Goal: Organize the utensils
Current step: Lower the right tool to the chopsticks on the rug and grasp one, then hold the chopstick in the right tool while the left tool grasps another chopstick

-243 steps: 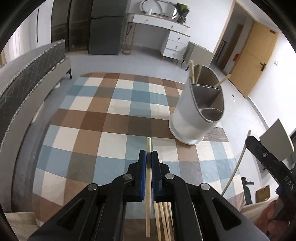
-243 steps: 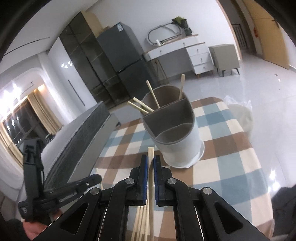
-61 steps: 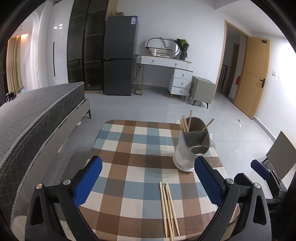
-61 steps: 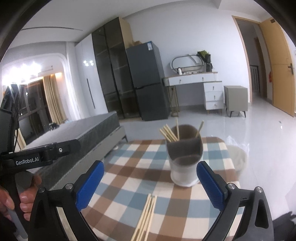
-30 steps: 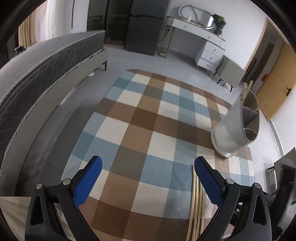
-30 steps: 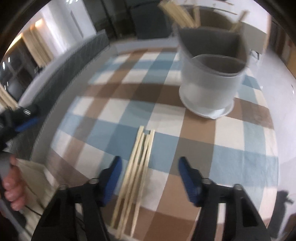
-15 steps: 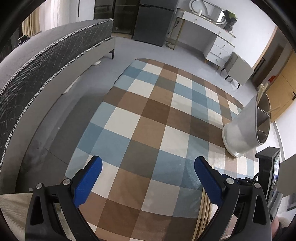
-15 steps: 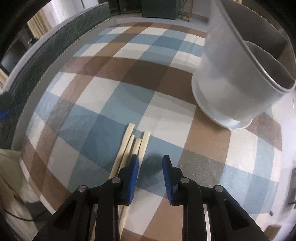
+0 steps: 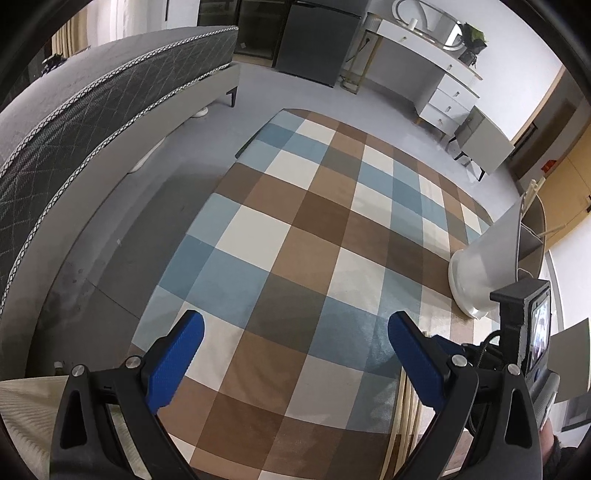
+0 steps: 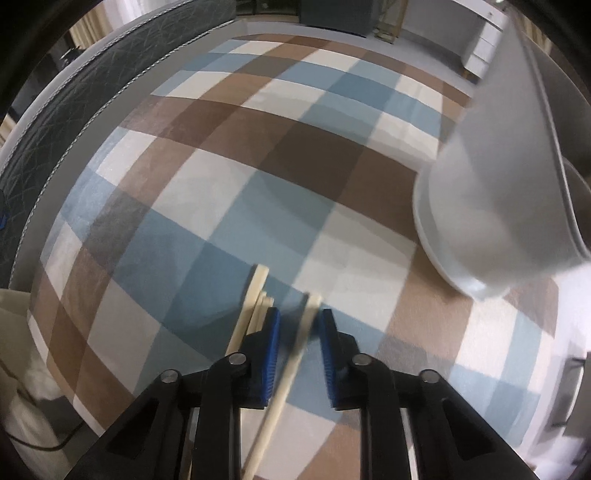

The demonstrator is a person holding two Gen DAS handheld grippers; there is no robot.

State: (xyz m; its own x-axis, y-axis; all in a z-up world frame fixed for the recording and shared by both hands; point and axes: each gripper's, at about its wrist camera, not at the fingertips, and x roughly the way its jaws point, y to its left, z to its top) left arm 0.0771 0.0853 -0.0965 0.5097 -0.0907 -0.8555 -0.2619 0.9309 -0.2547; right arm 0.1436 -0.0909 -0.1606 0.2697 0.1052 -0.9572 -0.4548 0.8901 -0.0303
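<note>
1. The right gripper (image 10: 297,321) points steeply down at the checked tablecloth (image 10: 229,155). Its jaws have just been closing and stand narrow around one chopstick (image 10: 291,363), pads not yet pressing it.
2. The left gripper (image 9: 291,332) hangs above the same tablecloth, jaws wide apart, nothing between them.

A checked tablecloth (image 9: 314,236) in blue, brown and cream squares covers the table. To its left stands a bed with a dark grey quilted mattress (image 9: 92,110) edged in pale piping, on a light grey base (image 9: 155,147) with a short dark leg. The floor (image 9: 258,96) is pale grey. At the far wall stand a dark fridge (image 9: 314,40) and a white dressing table (image 9: 417,62) with drawers, a curved mirror and a small plant (image 9: 471,35) on top. Beside it sits a grey bedside cabinet (image 9: 484,140) on dark legs. A wooden door (image 9: 565,184) shows at the right.
</note>
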